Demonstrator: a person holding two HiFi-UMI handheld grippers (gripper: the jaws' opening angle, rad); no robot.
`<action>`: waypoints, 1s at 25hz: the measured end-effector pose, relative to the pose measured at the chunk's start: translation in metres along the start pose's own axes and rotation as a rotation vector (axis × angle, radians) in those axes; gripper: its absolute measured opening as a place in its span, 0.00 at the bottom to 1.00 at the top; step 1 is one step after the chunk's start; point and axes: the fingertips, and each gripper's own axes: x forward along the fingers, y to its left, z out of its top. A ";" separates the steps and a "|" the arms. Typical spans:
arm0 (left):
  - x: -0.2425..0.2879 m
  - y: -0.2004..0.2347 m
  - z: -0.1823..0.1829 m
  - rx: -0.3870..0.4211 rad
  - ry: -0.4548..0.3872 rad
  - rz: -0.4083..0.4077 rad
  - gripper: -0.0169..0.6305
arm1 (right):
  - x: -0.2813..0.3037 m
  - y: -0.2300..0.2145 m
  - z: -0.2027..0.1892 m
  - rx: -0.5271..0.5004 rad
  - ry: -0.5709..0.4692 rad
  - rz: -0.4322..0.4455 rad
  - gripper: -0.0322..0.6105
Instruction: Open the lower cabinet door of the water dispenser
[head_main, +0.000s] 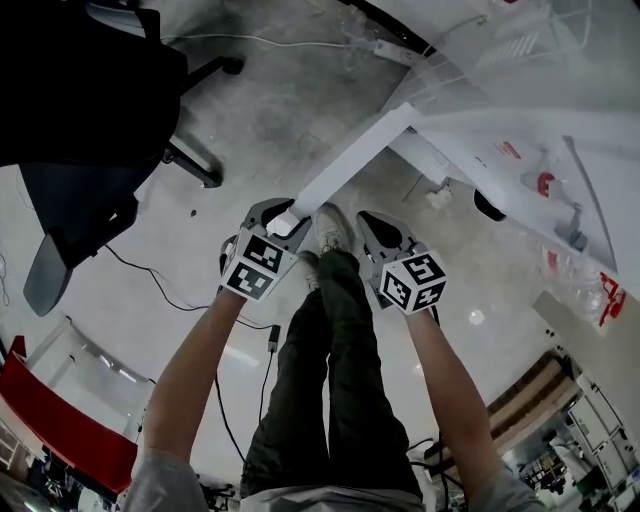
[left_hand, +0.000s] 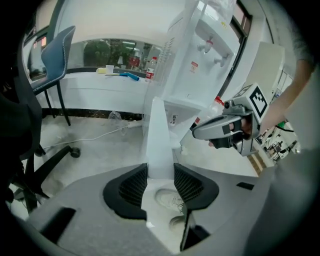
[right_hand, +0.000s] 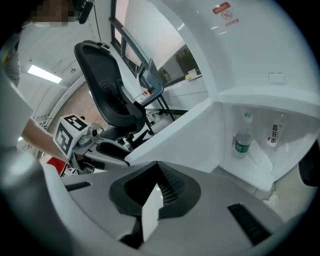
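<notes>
The white water dispenser (head_main: 520, 130) stands at the upper right of the head view. Its lower cabinet door (head_main: 350, 165) is swung out over the floor. My left gripper (head_main: 283, 215) is shut on the door's free edge. In the left gripper view the door's edge (left_hand: 159, 140) rises between the black pads (left_hand: 131, 187) of my left gripper (left_hand: 160, 180). My right gripper (head_main: 372, 222) hangs beside it, shut and holding nothing. In the right gripper view, my right gripper (right_hand: 157, 192) faces the door's inner face (right_hand: 185, 135) and the open cabinet, where a water bottle (right_hand: 243, 142) stands.
A black office chair (head_main: 90, 100) stands on the floor at the left. A power strip with a cable (head_main: 390, 48) lies near the dispenser. The person's shoes (head_main: 333, 228) are just below the door's end. Cables (head_main: 150, 285) trail across the floor.
</notes>
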 end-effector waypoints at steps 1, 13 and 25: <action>-0.002 0.004 0.000 0.011 0.006 -0.007 0.29 | 0.003 0.000 0.005 0.004 -0.002 0.010 0.06; -0.013 0.052 0.015 0.163 -0.023 -0.039 0.29 | 0.030 -0.002 0.046 0.003 0.027 0.092 0.06; -0.019 0.100 0.036 0.328 0.003 -0.056 0.28 | 0.031 -0.002 0.056 -0.026 0.059 0.174 0.07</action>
